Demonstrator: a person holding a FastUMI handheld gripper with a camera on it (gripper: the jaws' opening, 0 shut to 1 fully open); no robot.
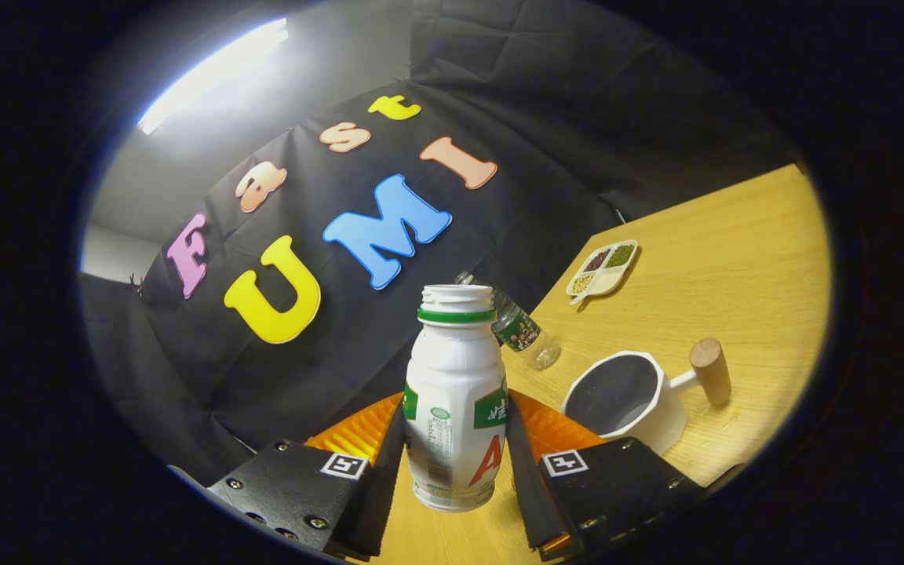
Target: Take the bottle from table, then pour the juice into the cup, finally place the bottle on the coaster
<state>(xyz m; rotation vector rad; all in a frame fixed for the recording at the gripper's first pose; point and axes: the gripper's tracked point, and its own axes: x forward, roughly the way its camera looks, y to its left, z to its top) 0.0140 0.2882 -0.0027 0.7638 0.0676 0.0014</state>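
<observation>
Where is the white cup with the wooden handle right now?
In the gripper view, the white cup stands on the wooden table, just right of the fingers clamping the juice bottle, with a sectioned dish farther beyond.

Staged recording booth, not a home. Black cloth wall [546, 102] backs a wooden desk [734, 259]; strip light [213, 71] overhead

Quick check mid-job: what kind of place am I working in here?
Likely a staged demo booth, not a real kitchen: black quilted cloth wall, light wooden tabletop set with props such as a white divided dish of dried beans. The claw is shut on the white plastic juice bottle.
</observation>
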